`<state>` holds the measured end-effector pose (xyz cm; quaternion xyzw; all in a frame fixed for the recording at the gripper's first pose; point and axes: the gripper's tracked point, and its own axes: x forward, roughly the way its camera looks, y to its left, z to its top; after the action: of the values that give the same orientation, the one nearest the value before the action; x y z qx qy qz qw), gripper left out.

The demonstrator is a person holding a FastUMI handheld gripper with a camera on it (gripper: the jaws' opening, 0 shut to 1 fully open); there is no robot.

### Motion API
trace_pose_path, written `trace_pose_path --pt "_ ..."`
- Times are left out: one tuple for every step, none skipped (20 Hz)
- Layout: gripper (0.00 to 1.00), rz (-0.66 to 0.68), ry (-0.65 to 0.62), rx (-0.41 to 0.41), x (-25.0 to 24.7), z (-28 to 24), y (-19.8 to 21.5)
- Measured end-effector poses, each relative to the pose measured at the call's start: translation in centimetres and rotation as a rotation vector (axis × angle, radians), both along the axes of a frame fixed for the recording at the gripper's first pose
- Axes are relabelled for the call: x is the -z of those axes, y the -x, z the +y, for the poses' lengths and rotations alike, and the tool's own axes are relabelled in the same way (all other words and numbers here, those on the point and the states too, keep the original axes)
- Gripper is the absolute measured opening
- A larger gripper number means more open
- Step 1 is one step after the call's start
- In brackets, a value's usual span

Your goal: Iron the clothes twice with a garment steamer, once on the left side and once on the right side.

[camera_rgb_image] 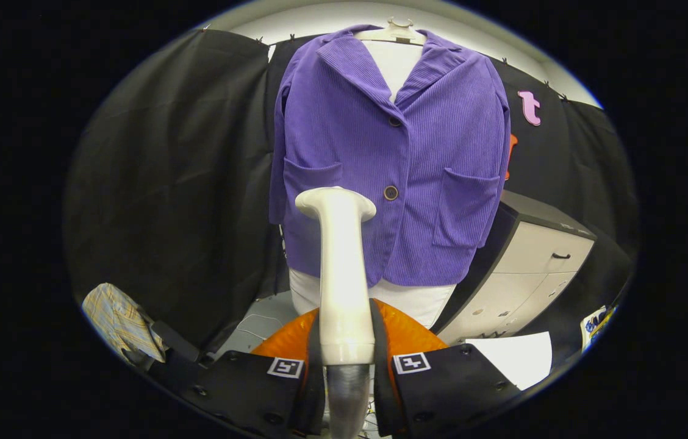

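A purple ribbed jacket [393, 158] hangs on a white hanger [394, 32] over a white board, facing me, with two buttons and two patch pockets. My gripper [344, 360] is shut on the white handle of the garment steamer [339, 268], both fingers pressing its sides. The steamer stands upright between the fingers. Its flat head reaches up in front of the jacket's lower left panel, just below the left pocket. I cannot tell if the head touches the cloth. An orange part of the steamer [405, 332] shows behind the fingers.
A grey and white drawer cabinet [533, 268] stands to the right of the jacket. A white sheet [518, 356] lies near the right finger. A checked yellow cloth [118, 320] lies low on the left. Black cloth walls surround the jacket.
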<state>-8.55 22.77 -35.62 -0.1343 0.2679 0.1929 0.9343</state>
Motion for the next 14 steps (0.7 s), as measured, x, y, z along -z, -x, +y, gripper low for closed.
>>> trace_pose_path --pt "0.4 0.006 0.004 0.005 0.3 -0.3 0.2" --pt "0.4 0.012 0.006 0.01 0.6 -0.6 0.3" --pt "0.4 0.016 0.007 0.015 0.8 -0.9 0.5" --pt "0.4 0.022 0.01 0.018 1.0 -1.1 0.6" --pt "0.4 0.023 0.014 0.018 1.2 -1.3 0.8" --pt "0.4 0.026 0.013 0.019 1.3 -1.6 0.9" --pt "0.4 0.029 0.006 0.021 1.3 -1.9 1.0" --pt "0.4 0.034 -0.003 0.024 1.2 -2.1 1.2" --pt "0.4 0.038 -0.011 0.028 0.8 -2.5 1.2" --pt "0.4 0.04 -0.023 0.033 0.4 -2.8 1.2" --pt "0.4 0.038 -0.036 0.037 -0.1 -3.2 1.0" --pt "0.4 0.04 -0.049 0.039 -0.7 -3.7 0.9" --pt "0.4 0.038 -0.069 0.039 -1.4 -4.0 0.8" --pt "0.4 0.035 -0.085 0.039 -2.2 -4.4 0.7"
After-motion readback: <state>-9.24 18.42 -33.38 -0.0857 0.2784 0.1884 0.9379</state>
